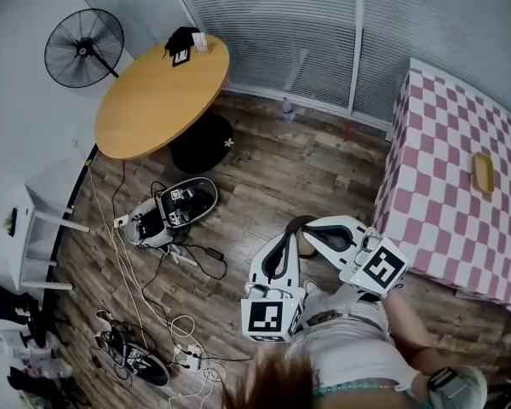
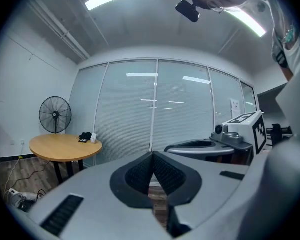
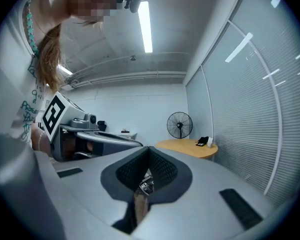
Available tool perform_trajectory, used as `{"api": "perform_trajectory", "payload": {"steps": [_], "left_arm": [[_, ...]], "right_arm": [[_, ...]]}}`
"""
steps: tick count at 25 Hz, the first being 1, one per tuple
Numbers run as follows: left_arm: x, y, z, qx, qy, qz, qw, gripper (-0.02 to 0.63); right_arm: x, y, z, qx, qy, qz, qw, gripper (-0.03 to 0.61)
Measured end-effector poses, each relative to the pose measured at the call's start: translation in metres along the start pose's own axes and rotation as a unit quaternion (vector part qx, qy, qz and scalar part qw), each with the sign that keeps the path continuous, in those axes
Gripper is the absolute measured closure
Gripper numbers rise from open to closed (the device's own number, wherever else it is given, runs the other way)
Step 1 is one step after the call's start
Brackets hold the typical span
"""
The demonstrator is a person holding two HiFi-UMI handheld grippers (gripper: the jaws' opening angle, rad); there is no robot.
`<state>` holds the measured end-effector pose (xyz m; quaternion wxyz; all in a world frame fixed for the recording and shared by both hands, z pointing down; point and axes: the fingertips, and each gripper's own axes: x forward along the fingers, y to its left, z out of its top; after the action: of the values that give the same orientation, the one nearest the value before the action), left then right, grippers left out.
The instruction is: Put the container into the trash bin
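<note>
Yellow container [image 1: 483, 173] on checkered table [image 1: 439, 186], long axis toward blinds [image 1: 281, 24]; left tool [image 2: 152, 156], right tool [image 3: 149, 151] closed, empty.

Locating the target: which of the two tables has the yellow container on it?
The pink-and-white checkered table, at the head view's right: the yellow container lies on it. The round wooden table has none.
</note>
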<state>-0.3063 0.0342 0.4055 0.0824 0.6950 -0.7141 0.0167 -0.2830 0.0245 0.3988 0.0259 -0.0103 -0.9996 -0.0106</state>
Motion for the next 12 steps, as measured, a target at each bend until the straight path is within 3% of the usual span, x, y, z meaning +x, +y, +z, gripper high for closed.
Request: {"api": "perform_trajectory", "payload": {"steps": [12], "left_arm": [[-0.0002,-0.0046,-0.0044,-0.003,0.006,-0.006,1.0,0.607]], "right_arm": [[-0.0013,0.0028,0.0003,0.001,0.004,0.003,1.0,0.584]]}}
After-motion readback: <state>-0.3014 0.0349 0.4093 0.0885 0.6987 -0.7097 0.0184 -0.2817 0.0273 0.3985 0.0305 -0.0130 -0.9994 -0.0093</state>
